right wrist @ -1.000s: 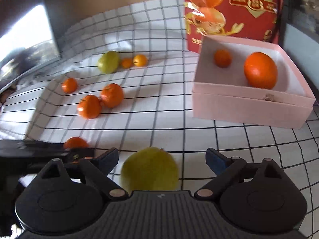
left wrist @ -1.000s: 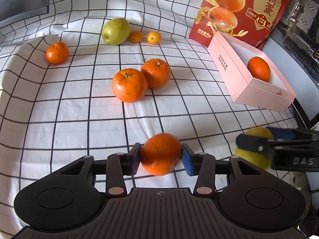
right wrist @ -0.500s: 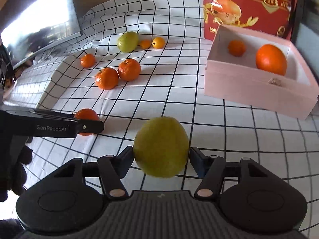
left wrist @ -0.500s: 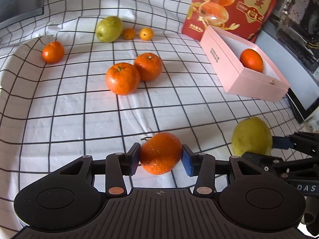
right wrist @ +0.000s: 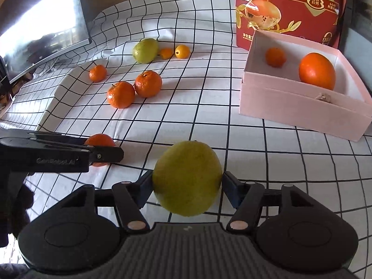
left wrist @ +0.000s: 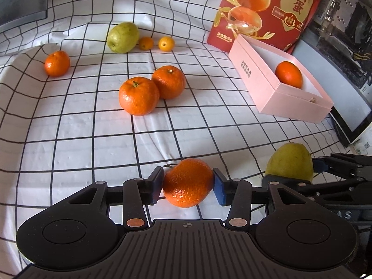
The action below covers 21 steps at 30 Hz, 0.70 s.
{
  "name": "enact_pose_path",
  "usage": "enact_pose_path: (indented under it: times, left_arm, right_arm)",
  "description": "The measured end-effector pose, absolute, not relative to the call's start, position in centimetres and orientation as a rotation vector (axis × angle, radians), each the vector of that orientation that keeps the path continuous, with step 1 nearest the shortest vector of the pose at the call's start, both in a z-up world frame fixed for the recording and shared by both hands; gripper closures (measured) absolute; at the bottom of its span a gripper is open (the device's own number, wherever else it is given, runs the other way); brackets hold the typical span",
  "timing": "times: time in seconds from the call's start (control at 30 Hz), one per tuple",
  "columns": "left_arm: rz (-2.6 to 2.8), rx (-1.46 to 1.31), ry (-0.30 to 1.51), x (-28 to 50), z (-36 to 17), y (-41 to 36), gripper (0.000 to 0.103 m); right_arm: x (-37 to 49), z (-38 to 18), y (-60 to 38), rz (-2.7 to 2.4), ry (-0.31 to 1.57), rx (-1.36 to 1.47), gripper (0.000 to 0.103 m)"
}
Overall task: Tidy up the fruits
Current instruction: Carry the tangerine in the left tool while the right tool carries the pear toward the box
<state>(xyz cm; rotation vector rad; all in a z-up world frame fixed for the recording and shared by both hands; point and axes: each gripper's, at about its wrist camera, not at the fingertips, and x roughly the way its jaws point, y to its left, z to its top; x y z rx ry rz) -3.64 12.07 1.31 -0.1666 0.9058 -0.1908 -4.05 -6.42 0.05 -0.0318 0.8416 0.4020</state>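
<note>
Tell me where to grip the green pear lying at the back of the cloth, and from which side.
Grip the green pear across its fat middle, coming from above. It lies tilted on its side, and a small orange sits close against its right, so a side approach is crowded.

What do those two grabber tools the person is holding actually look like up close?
Both are matte black plastic. The left gripper and the right gripper each have a ribbed centre plate, two rounded lobes with circular recesses, copper-coloured pivot pins and blue pads on the fingertips. Seen side-on, the left one bears pale "GenRobot.AI" lettering. No cables or sleeves show.
</note>
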Motion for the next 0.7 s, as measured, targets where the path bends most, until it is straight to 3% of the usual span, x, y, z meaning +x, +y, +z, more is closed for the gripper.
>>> enact_pose_path:
  times: [0.7]
  left_arm:
    - [-0.136,-0.145,0.945,-3.0,1.5,11.0,0.054]
  right_arm:
    - [-3.7,-0.2,-7.6,0.363,0.879,-0.080,0.040]
